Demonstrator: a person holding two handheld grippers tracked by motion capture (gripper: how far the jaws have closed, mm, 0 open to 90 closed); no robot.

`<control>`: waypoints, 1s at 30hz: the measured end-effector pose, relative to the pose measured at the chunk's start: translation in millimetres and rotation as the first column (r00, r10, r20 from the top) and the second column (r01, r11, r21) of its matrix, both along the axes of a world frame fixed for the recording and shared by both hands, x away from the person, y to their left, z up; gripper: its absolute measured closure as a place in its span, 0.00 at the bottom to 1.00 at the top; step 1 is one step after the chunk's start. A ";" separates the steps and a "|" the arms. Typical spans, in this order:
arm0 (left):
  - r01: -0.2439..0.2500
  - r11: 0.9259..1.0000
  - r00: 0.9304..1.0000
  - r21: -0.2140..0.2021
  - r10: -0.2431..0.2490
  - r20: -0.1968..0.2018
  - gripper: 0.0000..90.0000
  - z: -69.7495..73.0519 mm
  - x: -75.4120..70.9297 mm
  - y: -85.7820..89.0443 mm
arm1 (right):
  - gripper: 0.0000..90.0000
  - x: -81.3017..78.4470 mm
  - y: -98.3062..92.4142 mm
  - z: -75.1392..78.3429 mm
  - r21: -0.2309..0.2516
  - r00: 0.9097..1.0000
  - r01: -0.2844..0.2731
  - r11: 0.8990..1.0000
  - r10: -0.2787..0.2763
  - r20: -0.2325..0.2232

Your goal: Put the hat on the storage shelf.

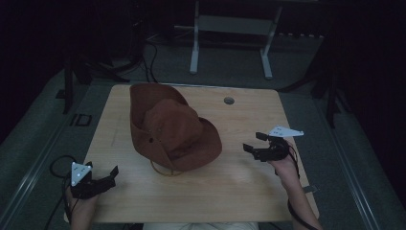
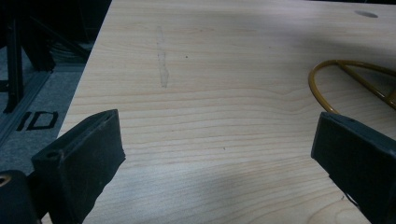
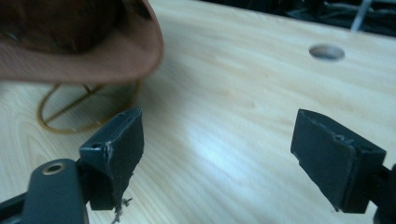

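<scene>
A brown wide-brimmed hat rests on a thin gold wire stand in the middle of the wooden table. My left gripper hovers at the table's near left corner, open, with nothing between its jaws. In the left gripper view the gripper faces bare wood, with the wire stand at the right. My right gripper is open right of the hat, jaws pointing toward it. The right gripper view has the gripper, the hat's brim and the stand at upper left.
A round cable hole lies in the table's far right part, also the hole ahead of the right gripper. Metal frame legs stand on the dark floor behind the table. Cables trail off the left edge.
</scene>
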State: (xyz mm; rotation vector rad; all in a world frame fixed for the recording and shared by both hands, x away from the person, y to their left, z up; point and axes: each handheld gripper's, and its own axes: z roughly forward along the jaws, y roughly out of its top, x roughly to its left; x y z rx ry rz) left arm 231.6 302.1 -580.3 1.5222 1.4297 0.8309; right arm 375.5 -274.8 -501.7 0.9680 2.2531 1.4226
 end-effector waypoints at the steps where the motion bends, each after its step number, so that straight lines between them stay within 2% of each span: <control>1: 0.000 1.000 1.000 -0.001 0.000 0.000 0.03 0.0 -0.1 0.1 | 0.19 -1.2 -1.4 -4.2 -0.008 1.000 0.007 1.000 -0.007 -0.008; 2: -0.001 1.000 1.000 0.000 0.001 0.000 0.03 0.1 -0.1 0.1 | 0.19 -1.2 -1.4 -4.2 -0.008 1.000 0.007 1.000 -0.007 -0.008; 5: 0.001 1.000 1.000 0.003 -0.001 0.002 0.03 -0.2 -0.3 0.0 | 0.19 -5.1 -8.9 -19.7 -0.037 0.999 0.017 0.999 -0.018 -0.033; 6: 0.001 1.000 1.000 0.003 -0.001 0.002 0.03 -0.2 -0.3 0.0 | 0.19 -5.1 -8.9 -19.7 -0.037 0.999 0.017 0.999 -0.018 -0.033; 7: 0.001 1.000 1.000 0.004 -0.001 0.002 0.03 -0.1 -0.3 0.0 | 0.20 -6.9 -13.7 -25.6 -0.040 0.998 0.028 0.999 -0.030 -0.056; 9: 0.000 1.000 1.000 0.003 0.000 0.004 0.03 0.1 -0.3 -0.1 | 0.20 -8.0 -15.7 -28.1 -0.041 0.997 0.031 0.999 -0.034 -0.072; 11: 0.000 1.000 1.000 0.004 0.000 0.005 0.03 0.2 -0.2 -0.3 | 0.20 -12.0 -20.4 -36.1 -0.071 0.997 0.037 0.997 -0.042 -0.070; 15: 0.001 1.000 1.000 0.001 -0.002 0.003 0.03 0.0 -0.2 -0.1 | 0.20 -15.7 -25.5 -41.9 -0.065 0.997 0.038 0.997 -0.043 -0.070; 19: 0.002 1.000 1.000 0.002 -0.002 0.002 0.03 -0.1 -0.2 0.0 | 0.16 -20.8 -33.0 -48.0 -0.078 0.994 0.065 0.995 -0.071 -0.077; 25: 0.008 1.000 1.000 0.001 -0.008 0.004 0.03 0.0 -0.4 -0.1 | 0.16 -27.3 -40.5 -53.3 -0.094 0.991 0.095 0.991 -0.103 -0.086; 30: 0.010 1.000 1.000 0.004 -0.010 0.004 0.03 -0.3 -0.1 -0.5 | 0.16 -36.2 -47.3 -57.3 -0.114 0.991 0.113 0.987 -0.121 -0.059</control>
